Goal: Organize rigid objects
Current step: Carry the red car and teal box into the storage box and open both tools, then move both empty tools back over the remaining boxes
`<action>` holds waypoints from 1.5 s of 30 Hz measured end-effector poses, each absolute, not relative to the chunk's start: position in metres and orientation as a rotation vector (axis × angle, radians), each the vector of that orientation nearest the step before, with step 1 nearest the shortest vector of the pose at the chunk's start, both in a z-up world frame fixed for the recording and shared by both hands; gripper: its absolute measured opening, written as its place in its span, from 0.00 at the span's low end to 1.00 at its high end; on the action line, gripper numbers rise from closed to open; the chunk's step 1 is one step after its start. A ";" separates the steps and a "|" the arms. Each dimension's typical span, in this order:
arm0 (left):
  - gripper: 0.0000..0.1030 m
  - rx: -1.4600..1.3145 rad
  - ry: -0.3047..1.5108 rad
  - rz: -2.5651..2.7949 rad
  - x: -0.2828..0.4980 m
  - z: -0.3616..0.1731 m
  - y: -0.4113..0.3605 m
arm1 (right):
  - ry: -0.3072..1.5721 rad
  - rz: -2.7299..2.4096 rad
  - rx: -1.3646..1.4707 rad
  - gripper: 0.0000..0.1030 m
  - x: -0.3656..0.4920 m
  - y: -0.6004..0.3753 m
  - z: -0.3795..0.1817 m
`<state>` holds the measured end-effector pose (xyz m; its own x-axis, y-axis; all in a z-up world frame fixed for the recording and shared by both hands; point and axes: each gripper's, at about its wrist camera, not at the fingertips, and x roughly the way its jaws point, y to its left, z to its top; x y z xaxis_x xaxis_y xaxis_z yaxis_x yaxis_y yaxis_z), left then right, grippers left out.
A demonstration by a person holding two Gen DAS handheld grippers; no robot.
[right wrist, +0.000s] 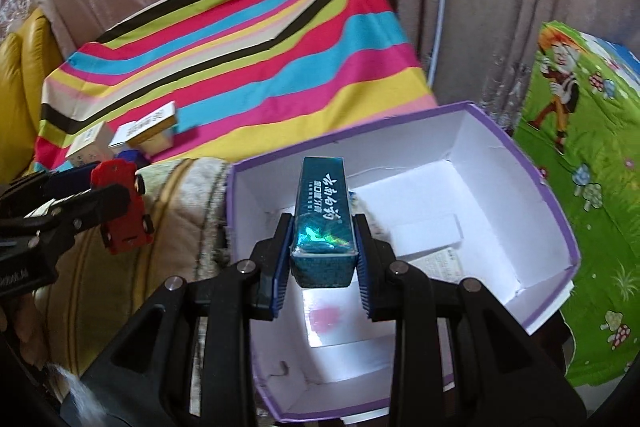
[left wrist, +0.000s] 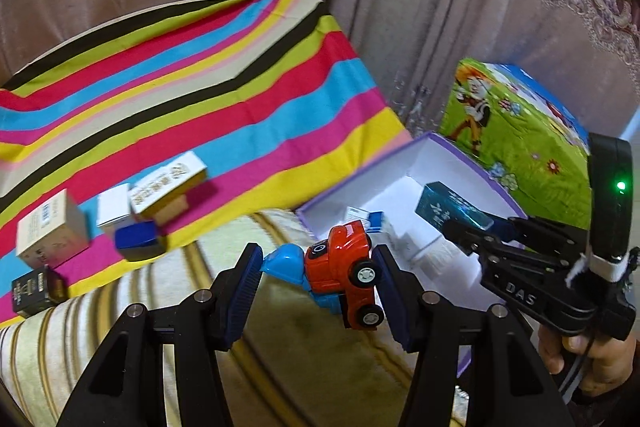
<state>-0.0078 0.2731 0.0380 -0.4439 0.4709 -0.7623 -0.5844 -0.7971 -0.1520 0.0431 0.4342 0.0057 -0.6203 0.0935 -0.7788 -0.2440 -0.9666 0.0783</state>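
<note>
Right gripper [right wrist: 322, 263] is clamping a teal carton [right wrist: 325, 215] over the purple-rimmed box [right wrist: 560, 227] below; lower before releasing. Left gripper [left wrist: 316, 279] is pinching a red toy truck [left wrist: 348, 275].

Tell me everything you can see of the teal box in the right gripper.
The teal box is a long, narrow carton with a glossy, holographic-looking wrap and white Chinese lettering along its top face. The right gripper is shut on its near end, one blue pad against each long side. It points forward, roughly level, hanging over the open purple-rimmed white box without touching it. Its near end face looks slightly creased.
</note>
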 end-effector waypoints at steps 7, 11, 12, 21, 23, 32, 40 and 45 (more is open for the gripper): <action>0.55 -1.119 0.185 2.180 -0.003 0.034 0.293 | 0.261 2.600 -1.241 0.32 0.048 0.447 0.005; 0.55 -1.105 0.161 2.146 -0.002 0.034 0.300 | 0.273 2.579 -1.226 0.32 0.048 0.452 0.005; 0.56 -1.106 0.155 2.139 -0.003 0.034 0.302 | 0.272 2.574 -1.224 0.32 0.049 0.453 0.005; 0.67 -1.113 0.096 2.113 -0.006 0.033 0.303 | 0.314 2.535 -1.193 0.66 0.050 0.462 0.006; 0.67 -1.113 0.087 2.114 -0.006 0.033 0.301 | 0.312 2.541 -1.195 0.66 0.050 0.461 0.007; 0.67 -1.109 0.048 2.155 -0.010 0.037 0.282 | 0.335 2.570 -1.209 0.74 0.043 0.447 0.010; 0.67 -1.128 -0.034 2.210 -0.019 0.038 0.245 | 0.316 2.596 -1.242 0.76 0.035 0.424 0.011; 0.70 -1.140 -0.097 2.266 -0.025 0.038 0.211 | 0.307 2.620 -1.265 0.77 0.029 0.408 0.012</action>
